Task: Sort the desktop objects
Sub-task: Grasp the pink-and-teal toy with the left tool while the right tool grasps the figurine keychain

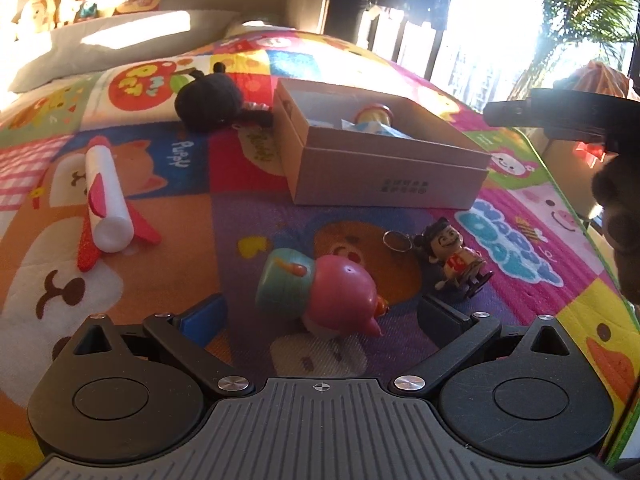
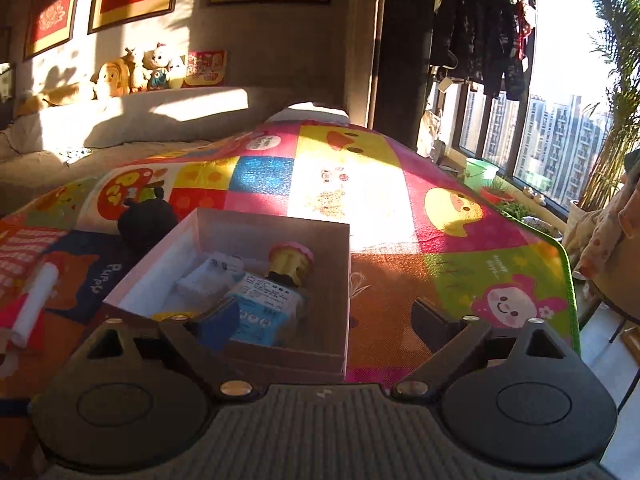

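Left gripper (image 1: 320, 316) spread wide, pig figurine (image 1: 324, 292) lying between its fingers, untouched, near the mat's (image 1: 120, 300) front edge. Right gripper (image 2: 324, 320) also spread, empty — over the open box (image 2: 280, 356), bottle (image 2: 272, 292) lying inside.

My left wrist camera looks down along its fingers, close over the patterned mat (image 1: 168, 216). My right wrist camera sits nearer the open cardboard box (image 2: 344, 264), facing the far wall and window. Both views share that box (image 1: 384, 176) and the black plush toy (image 1: 210, 102).
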The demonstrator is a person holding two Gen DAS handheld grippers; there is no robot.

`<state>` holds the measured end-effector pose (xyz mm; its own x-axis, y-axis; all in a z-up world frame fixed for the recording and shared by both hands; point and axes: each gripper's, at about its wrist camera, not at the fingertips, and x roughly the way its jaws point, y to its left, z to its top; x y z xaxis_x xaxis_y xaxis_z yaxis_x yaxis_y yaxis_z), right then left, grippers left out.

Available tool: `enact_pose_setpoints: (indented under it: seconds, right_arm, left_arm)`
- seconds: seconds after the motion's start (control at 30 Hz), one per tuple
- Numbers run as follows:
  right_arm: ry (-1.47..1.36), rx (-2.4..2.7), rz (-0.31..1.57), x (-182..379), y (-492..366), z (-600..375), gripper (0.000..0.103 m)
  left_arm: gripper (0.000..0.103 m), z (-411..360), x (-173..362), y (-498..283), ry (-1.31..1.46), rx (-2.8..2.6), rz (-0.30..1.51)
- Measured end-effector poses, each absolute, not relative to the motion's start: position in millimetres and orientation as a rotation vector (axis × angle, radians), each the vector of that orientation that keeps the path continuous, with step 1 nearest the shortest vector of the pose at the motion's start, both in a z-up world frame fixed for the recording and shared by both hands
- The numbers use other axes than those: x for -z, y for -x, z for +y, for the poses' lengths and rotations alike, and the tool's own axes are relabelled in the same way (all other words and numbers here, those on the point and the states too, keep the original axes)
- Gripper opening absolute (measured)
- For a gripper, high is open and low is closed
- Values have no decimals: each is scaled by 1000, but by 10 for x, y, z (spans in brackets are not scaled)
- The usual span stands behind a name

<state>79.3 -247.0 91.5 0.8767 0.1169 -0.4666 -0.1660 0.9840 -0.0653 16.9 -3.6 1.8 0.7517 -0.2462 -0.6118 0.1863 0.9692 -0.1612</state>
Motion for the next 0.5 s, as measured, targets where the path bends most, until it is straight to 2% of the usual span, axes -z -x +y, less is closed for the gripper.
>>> enact_pose_setpoints:
  seconds: [0.27, 0.33, 0.37, 0.4, 0.5]
  right_arm:
    - [91, -309, 527, -656, -224, -2535, 103]
    - [104, -337, 574, -565, -215, -2473, 102]
    - [126, -348, 589, -508, -190, -2416, 96]
    - [148, -359, 597, -478, -181, -2365, 88]
    - [190, -376, 616, -414, -183, -2206, 77]
  left_arm:
    - [102, -293, -71, -238, -78, 210, 649]
    - [86, -302, -76, -256, -95, 200, 656]
    - [78, -294, -76, -265, -100, 196, 670]
    - [77, -274, -83, -259, -92, 191, 674]
    - [77, -210, -113, -186, -79, 177, 683]
